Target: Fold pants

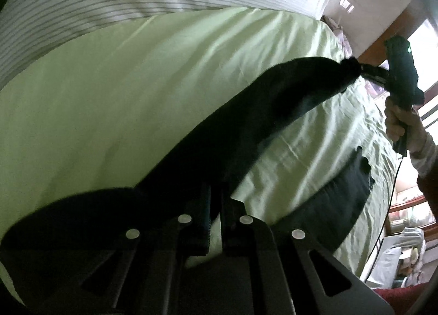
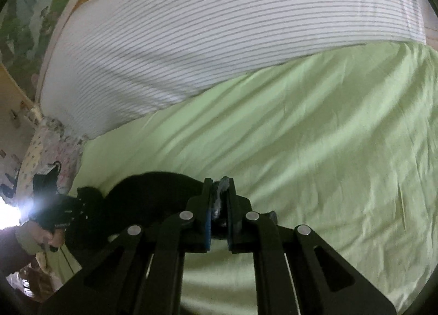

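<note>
The black pants (image 1: 246, 128) hang stretched in the air above a light green bed sheet (image 1: 109, 96). My left gripper (image 1: 216, 202) is shut on one end of the pants. My right gripper (image 2: 220, 191) is shut on the other end, bunched between its fingers. In the left wrist view the right gripper (image 1: 353, 68) shows at the upper right, held by a hand, with the pants (image 2: 153, 191) pulled taut between the two. A lower part of the pants (image 1: 339, 197) lies on the sheet. In the right wrist view the left gripper (image 2: 82, 200) shows at the far left.
A white striped cover (image 2: 219, 41) lies over the far part of the bed. A patterned pillow (image 2: 52, 150) sits at the bed's left edge. Wooden furniture (image 1: 397, 27) and a window stand beyond the bed; shelves with clutter (image 1: 405, 246) are at the right.
</note>
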Demonstrator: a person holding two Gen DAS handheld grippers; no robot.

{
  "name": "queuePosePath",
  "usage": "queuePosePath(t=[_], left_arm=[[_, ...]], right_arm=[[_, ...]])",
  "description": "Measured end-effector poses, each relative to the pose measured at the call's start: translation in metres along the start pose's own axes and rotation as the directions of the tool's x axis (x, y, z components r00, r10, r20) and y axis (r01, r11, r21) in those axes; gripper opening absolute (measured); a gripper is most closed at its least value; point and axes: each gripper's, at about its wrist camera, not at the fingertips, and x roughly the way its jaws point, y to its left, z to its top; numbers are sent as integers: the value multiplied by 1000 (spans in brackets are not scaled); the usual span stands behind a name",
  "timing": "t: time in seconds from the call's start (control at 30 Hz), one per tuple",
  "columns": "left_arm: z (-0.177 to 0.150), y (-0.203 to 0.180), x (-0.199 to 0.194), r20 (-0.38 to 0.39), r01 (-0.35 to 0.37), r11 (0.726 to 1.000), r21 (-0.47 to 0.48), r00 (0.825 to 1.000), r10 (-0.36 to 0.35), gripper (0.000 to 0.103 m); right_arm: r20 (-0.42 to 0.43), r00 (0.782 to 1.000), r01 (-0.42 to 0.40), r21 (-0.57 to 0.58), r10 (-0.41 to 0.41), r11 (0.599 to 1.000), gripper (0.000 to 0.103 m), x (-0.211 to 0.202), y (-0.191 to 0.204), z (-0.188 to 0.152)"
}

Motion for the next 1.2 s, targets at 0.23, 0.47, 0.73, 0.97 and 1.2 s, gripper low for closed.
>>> queuePosePath(t=[0.23,0.47,0.73,0.97,1.2], left_arm=[[-34,-18,-20,19,37,999,-10,999,-37,3],[-72,-41,-28,17,80,997,-18,997,-79,3],[-109,-62,-36,4,110,994,-14,994,-110,3],[-130,-69,-36,-9,123,992,-15,992,-123,3],[-149,-69,-19,-62,112,994,-16,992,-113,4]], right_arm=[[-19,1000,-3,-26,2,1000,9,-24,7,-44],[-60,998,1,-19,-2,1000,9,-39,7,-81],[-124,990,58,-75,-67,995,9,-55,8,-115],[-187,974,106,-130,-130,986,9,-61,7,-139],[-247,941,187,-193,-232,963,9,-44,5,-160]])
